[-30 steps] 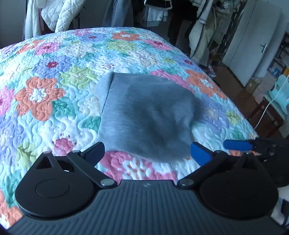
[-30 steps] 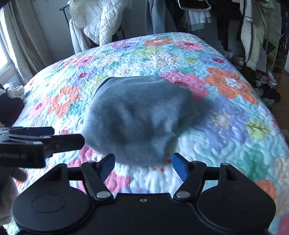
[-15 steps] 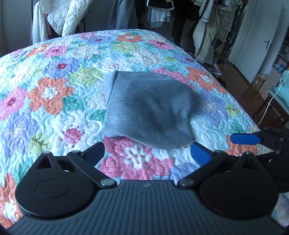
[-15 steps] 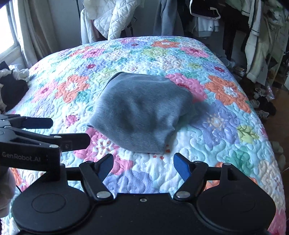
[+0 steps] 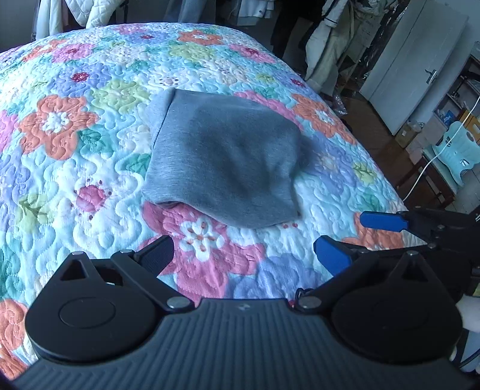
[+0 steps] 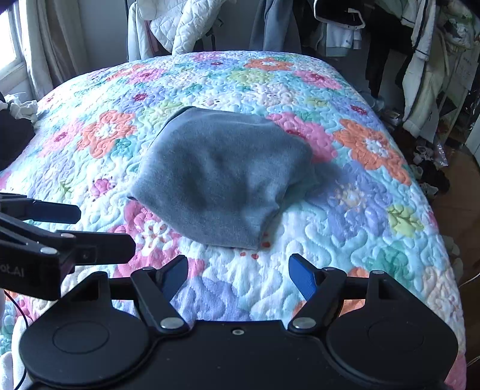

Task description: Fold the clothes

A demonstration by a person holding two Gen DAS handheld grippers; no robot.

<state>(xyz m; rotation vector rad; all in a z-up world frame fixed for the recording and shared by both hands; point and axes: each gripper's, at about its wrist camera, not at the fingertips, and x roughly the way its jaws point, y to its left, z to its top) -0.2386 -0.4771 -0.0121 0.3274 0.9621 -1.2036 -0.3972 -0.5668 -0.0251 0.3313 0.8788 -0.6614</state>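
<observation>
A grey garment (image 5: 222, 168) lies folded into a compact bundle on the flowered quilt of the bed (image 5: 75, 156); it also shows in the right wrist view (image 6: 216, 177). My left gripper (image 5: 243, 255) is open and empty, held back from the bundle's near edge. My right gripper (image 6: 238, 276) is open and empty, also short of the bundle. The right gripper's blue fingers (image 5: 381, 220) show at the right of the left wrist view. The left gripper's fingers (image 6: 99, 246) show at the left of the right wrist view.
Clothes hang on a rack behind the bed (image 6: 186, 27). A dark pile with white cloth lies at the bed's left edge (image 6: 15, 126). A white door (image 5: 417, 57) and a light blue stool (image 5: 456, 150) stand to the right. Shoes lie on the floor (image 6: 426, 168).
Both grippers have drawn back from the grey bundle, which now sits farther away and smaller in both views. The bundle lies still on the quilt.
</observation>
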